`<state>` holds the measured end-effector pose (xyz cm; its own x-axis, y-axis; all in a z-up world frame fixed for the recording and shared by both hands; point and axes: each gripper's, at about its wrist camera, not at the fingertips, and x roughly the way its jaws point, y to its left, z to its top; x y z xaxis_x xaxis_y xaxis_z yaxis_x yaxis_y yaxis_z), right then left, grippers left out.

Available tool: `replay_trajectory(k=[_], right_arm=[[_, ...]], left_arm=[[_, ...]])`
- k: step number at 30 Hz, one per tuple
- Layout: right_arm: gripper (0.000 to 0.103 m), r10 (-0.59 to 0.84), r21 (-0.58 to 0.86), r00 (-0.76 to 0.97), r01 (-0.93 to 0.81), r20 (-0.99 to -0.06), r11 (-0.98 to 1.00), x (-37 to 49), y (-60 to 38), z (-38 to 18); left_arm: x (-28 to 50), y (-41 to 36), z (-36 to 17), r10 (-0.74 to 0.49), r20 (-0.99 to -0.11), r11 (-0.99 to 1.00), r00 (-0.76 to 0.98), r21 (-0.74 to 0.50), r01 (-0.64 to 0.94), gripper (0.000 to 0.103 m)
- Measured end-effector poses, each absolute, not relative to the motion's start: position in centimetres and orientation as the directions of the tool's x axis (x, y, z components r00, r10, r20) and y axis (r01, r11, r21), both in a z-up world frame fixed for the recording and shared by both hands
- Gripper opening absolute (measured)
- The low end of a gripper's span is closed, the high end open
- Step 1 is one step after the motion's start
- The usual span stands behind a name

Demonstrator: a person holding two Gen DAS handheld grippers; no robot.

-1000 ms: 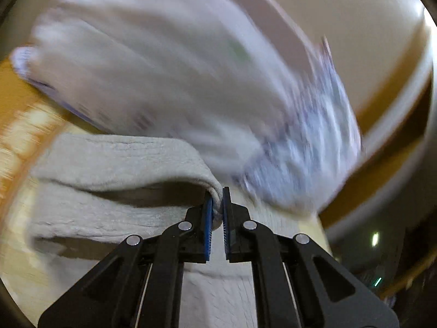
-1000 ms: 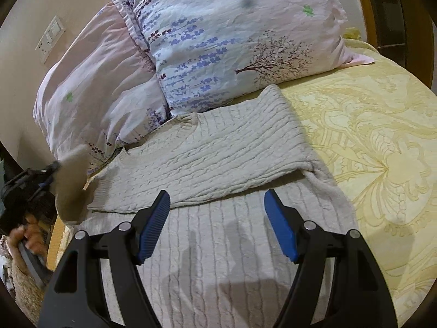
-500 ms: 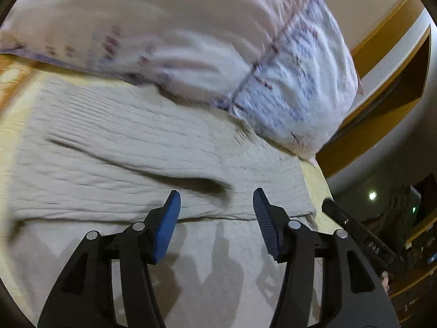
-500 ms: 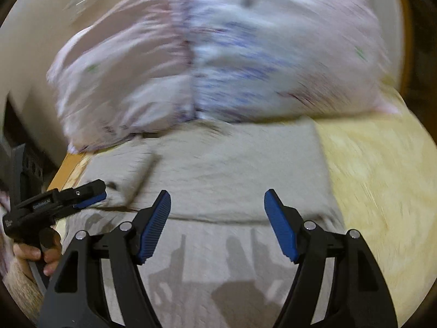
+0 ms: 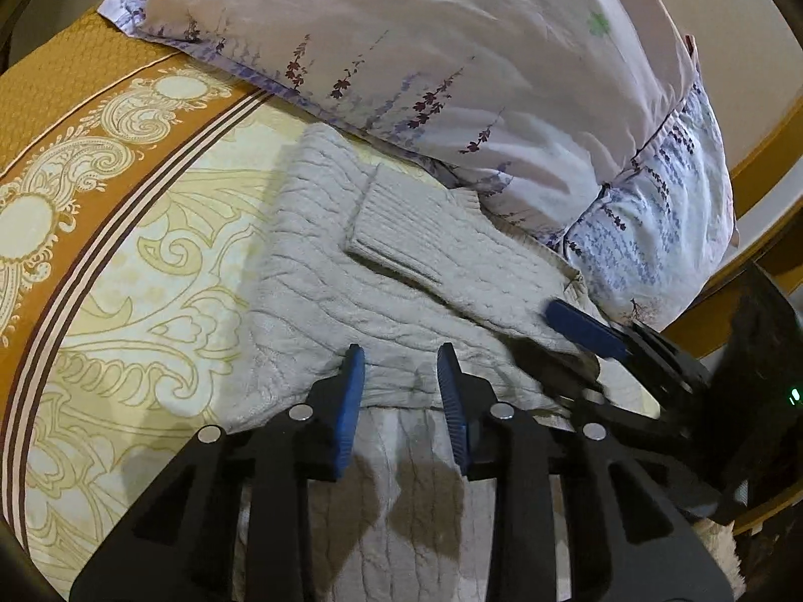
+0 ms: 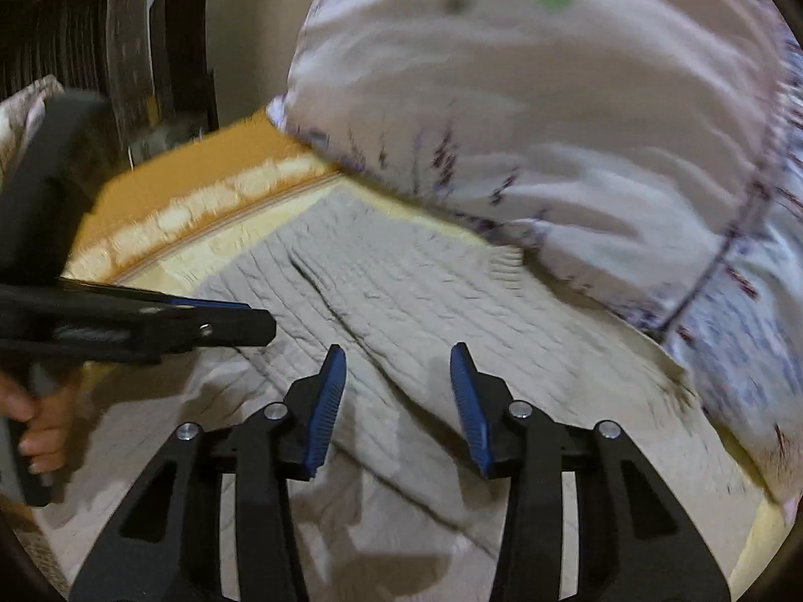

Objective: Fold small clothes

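Left gripper [image 5: 399, 391] sits low over the near part of the sweater [image 5: 361, 271], its blue pads parted with only knit showing in the gap; I see nothing caught between them. On my other feed the right gripper [image 6: 396, 391] is spread a little wider, also with nothing in its grasp, over the same garment.

I read the sweater as a pale cable-knit lying on the bed [image 5: 125, 261], folded over on itself so that a ribbed cuff [image 5: 401, 231] rests flat on top of the upper layer. Its far edge touches the floral pillow [image 5: 451, 60], which stands against the head of the bed. Toward the left edge of the bed, the patterned yellow sheet gives way to an orange border [image 5: 65, 100].

From the left wrist view the right gripper comes in from the right side, one blue pad just above the knit. The right wrist view is blurred, yet shows the left gripper's body at the left, with a hand [image 6: 40, 421] on its handle.
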<state>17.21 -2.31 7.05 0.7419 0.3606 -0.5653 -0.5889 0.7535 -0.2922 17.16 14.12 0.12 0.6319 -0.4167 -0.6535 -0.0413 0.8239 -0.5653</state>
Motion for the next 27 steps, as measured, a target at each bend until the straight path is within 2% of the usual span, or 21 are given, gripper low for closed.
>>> replay_trajectory(k=[8, 10, 12, 15, 19, 23, 25, 27], right_arm=[[0.041, 0.338, -0.324, 0.744, -0.588, -0.576, 0.741, 18.9, 0.7, 6.1], [0.020, 0.350, -0.304, 0.743, -0.587, -0.571, 0.750, 19.1, 0.7, 6.0], [0.006, 0.356, -0.275, 0.753, -0.569, -0.554, 0.775, 19.2, 0.4, 6.4], [0.006, 0.384, -0.174, 0.768, -0.531, -0.513, 0.829, 19.1, -2.0, 7.5], [0.006, 0.408, 0.019, 0.813, -0.441, -0.415, 0.898, 17.9, -8.4, 9.5], [0.006, 0.339, 0.251, 0.883, -0.265, -0.325, 0.931, 15.0, -18.0, 9.4], [0.006, 0.298, 0.326, 0.895, -0.188, -0.331, 0.926, 14.2, -21.4, 8.4], [0.006, 0.286, 0.401, 0.882, -0.124, -0.376, 0.908, 14.2, -24.5, 6.8]], left_arm=[[17.0, 14.4, 0.1, -0.430, -0.643, 0.813, 0.634, -0.581, -0.037, 0.032], [17.0, 14.3, 0.1, -0.430, -0.643, 0.814, 0.634, -0.579, -0.035, 0.032], [17.1, 14.3, 0.1, -0.430, -0.643, 0.815, 0.634, -0.578, -0.033, 0.032], [17.0, 14.3, 0.0, -0.430, -0.642, 0.817, 0.635, -0.577, -0.029, 0.032], [17.0, 14.2, 0.0, -0.425, -0.641, 0.822, 0.639, -0.569, -0.023, 0.032], [17.0, 14.2, 0.0, -0.427, -0.640, 0.824, 0.639, -0.567, -0.017, 0.032], [17.0, 14.2, -0.1, -0.428, -0.640, 0.824, 0.639, -0.566, -0.016, 0.032], [17.0, 14.1, -0.1, -0.425, -0.641, 0.827, 0.639, -0.562, -0.014, 0.032]])
